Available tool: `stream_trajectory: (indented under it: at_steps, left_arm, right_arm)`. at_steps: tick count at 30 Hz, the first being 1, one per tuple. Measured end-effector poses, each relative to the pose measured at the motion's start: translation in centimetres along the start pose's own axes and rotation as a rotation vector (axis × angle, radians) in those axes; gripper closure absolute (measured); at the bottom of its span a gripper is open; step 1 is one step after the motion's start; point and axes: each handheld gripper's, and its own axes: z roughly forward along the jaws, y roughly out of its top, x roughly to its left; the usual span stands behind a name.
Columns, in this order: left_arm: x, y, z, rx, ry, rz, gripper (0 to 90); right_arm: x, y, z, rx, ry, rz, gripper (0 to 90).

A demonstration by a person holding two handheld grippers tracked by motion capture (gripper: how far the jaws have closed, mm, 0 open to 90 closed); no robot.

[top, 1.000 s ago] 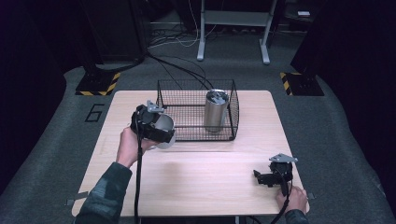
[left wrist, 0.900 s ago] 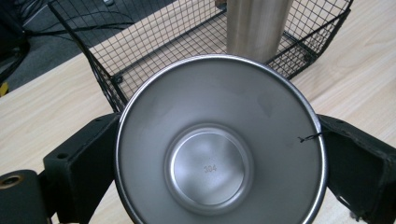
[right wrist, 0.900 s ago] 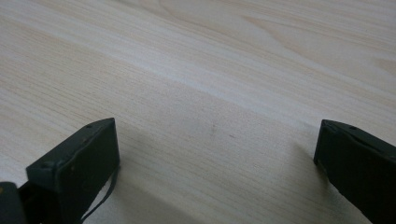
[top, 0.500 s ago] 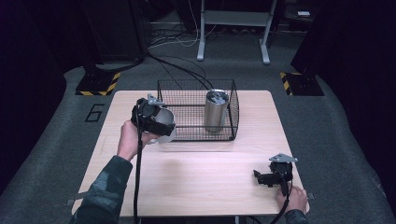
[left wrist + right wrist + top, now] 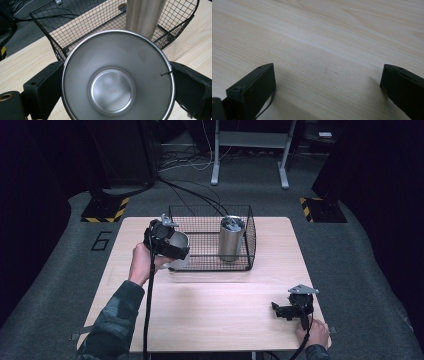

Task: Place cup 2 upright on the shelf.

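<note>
Lifted since before, left gripper [image 5: 172,247] w/ steel cup [image 5: 117,77] clamped between its fingers, now by basket [image 5: 210,240]; right gripper [image 5: 287,310] idle, fingers wide apart on tabletop [image 5: 220,305].

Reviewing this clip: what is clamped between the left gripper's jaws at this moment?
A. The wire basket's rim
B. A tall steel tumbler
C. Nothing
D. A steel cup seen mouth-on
D. In the left gripper view the steel cup sits between the left gripper's two black jaws, open mouth toward the camera, while the tall tumbler stands apart inside the wire basket.
</note>
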Motion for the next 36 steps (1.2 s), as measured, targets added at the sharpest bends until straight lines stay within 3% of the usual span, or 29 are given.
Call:
stream_trajectory:
  at_steps: [14, 18, 36]
  left_arm:
    - [0.3, 2.0, 0.9, -0.004, 0.007, 0.008, 6.1]
    - [0.6, 2.6, 1.4, -0.002, -0.009, -0.002, 6.1]
    - [1.7, 5.0, 3.6, 0.016, 0.012, -0.01, 6.1]
  right_arm:
    - [0.0, 0.0, 0.0, 0.0, 0.0, 0.0, 0.0]
    - [0.0, 0.0, 0.0, 0.0, 0.0, 0.0, 0.0]
    - [0.0, 0.0, 0.0, 0.0, 0.0, 0.001, 0.0]
